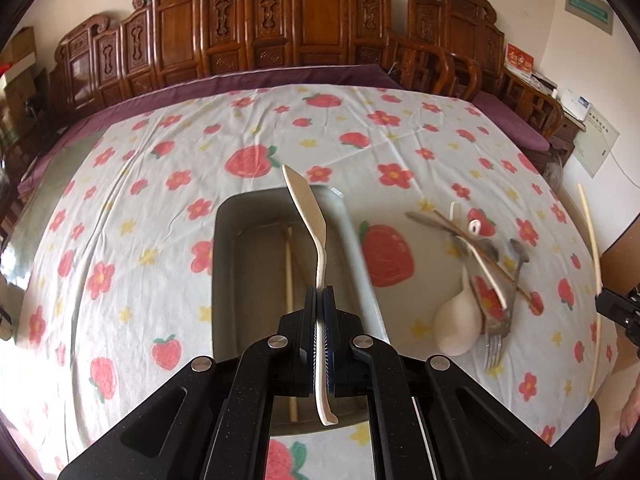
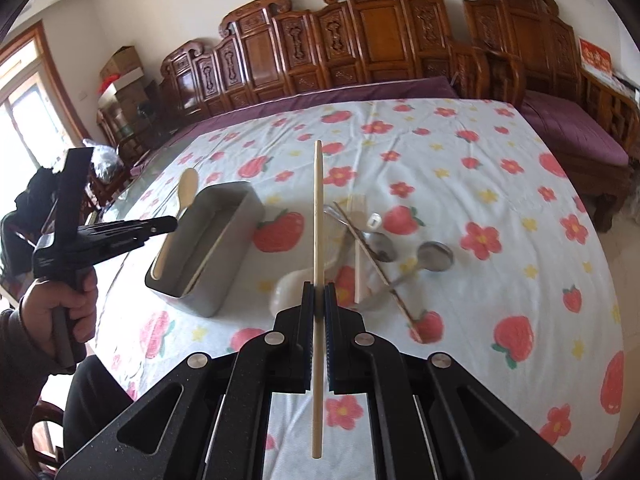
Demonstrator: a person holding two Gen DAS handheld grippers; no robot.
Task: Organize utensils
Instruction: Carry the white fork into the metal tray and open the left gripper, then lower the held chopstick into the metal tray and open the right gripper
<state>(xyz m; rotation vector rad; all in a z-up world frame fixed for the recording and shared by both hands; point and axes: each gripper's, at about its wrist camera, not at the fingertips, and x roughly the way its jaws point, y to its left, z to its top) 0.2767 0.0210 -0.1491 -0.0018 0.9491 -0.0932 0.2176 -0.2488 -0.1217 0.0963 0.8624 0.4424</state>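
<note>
My left gripper (image 1: 319,292) is shut on the handle of a cream spoon (image 1: 308,212), held over the grey metal tray (image 1: 224,248). A pale chopstick (image 1: 289,272) lies inside the tray. My right gripper (image 2: 319,290) is shut on a long pale chopstick (image 2: 318,208) that points away from me, above the cloth. The right wrist view shows the left gripper (image 2: 172,224) holding the spoon (image 2: 187,188) over the tray (image 2: 236,236). A loose pile lies right of the tray: a white soup spoon (image 1: 458,326), a fork (image 1: 496,344), metal spoons (image 2: 380,246) and thin sticks.
A strawberry-print cloth (image 1: 120,208) covers the table. Carved wooden benches (image 1: 280,32) with a purple cushion (image 2: 572,136) stand behind it. A person's hand (image 2: 56,304) grips the left tool. A round metal ladle (image 2: 436,256) lies at the pile's right.
</note>
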